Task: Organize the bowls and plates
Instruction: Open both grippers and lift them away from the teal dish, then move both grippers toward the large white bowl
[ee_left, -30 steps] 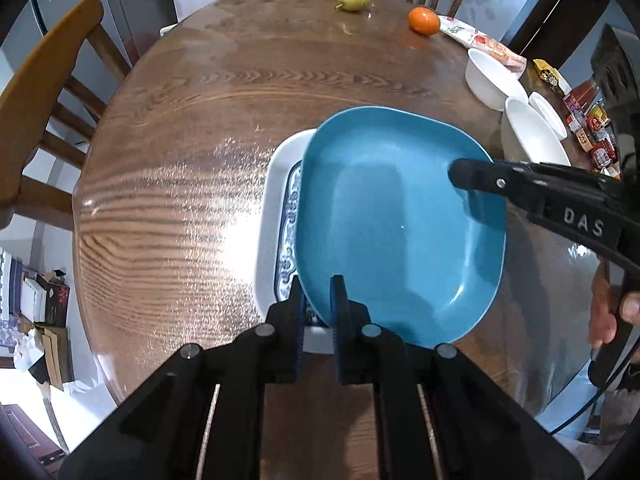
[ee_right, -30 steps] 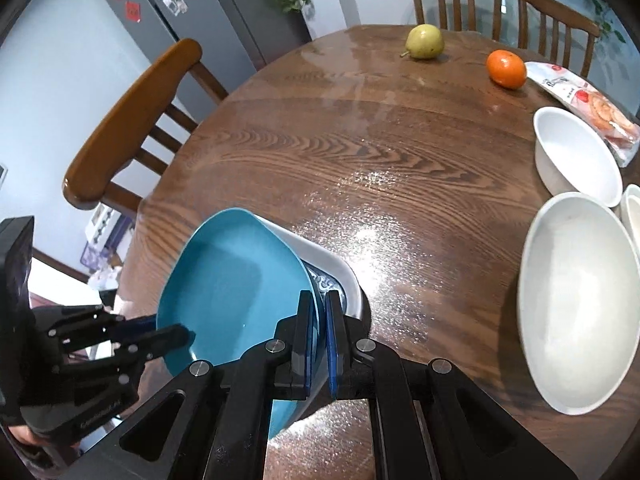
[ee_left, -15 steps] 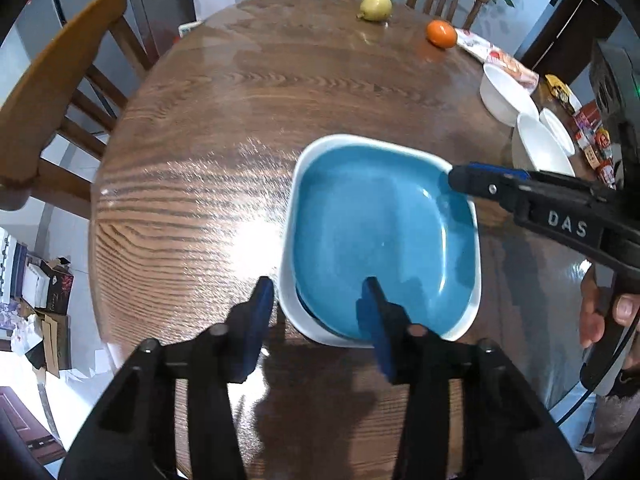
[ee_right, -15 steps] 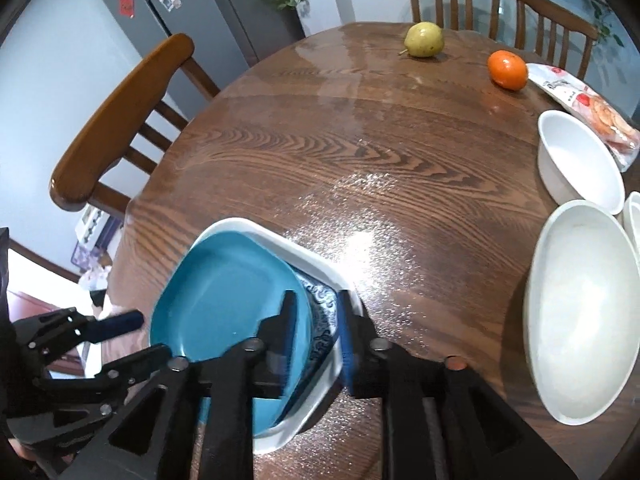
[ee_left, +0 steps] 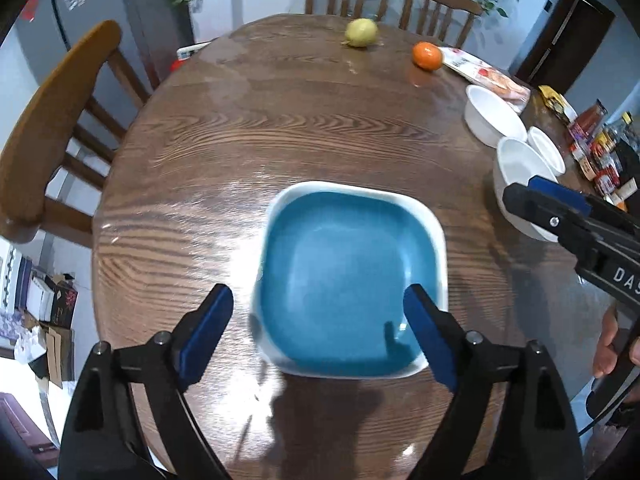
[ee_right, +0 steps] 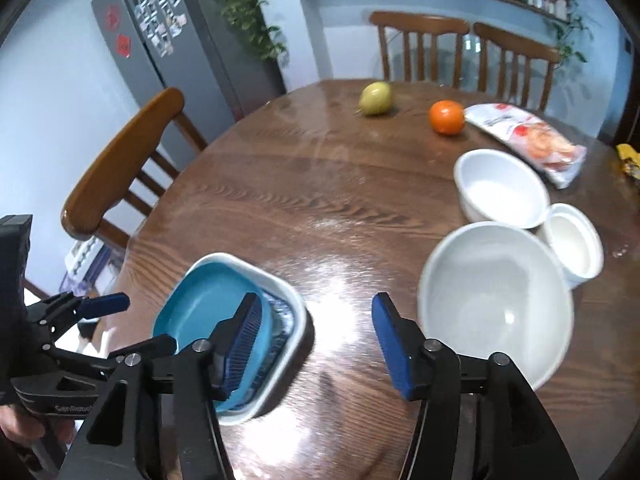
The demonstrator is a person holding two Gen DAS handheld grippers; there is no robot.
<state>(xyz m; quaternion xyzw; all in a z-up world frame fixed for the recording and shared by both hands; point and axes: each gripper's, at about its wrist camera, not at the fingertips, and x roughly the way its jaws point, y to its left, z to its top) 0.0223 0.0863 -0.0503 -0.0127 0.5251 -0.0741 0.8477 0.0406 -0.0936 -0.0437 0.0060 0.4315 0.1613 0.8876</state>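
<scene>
Table [ee_left: 248, 128]: pear [ee_left: 361, 32], orange [ee_left: 427, 55], bowls [ee_right: 496, 312].

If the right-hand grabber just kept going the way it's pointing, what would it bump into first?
Probably bare wooden table: the right gripper, jaws open after just widening, aims between the blue plate and the big white bowl. Depth is hard to judge.

Glossy wood-grain table [ee_left: 280, 128], glazed plates [ee_left: 352, 272]

From here I can't read the pattern on the white plate [ee_right: 294, 312]; the blue plate [ee_right: 200, 312] nested in it and my right gripper's near finger [ee_right: 240, 344] cover most of it. The jars and packets [ee_left: 600, 148] at the table's far edge are too small to identify. Both frames are motion-blurred.
</scene>
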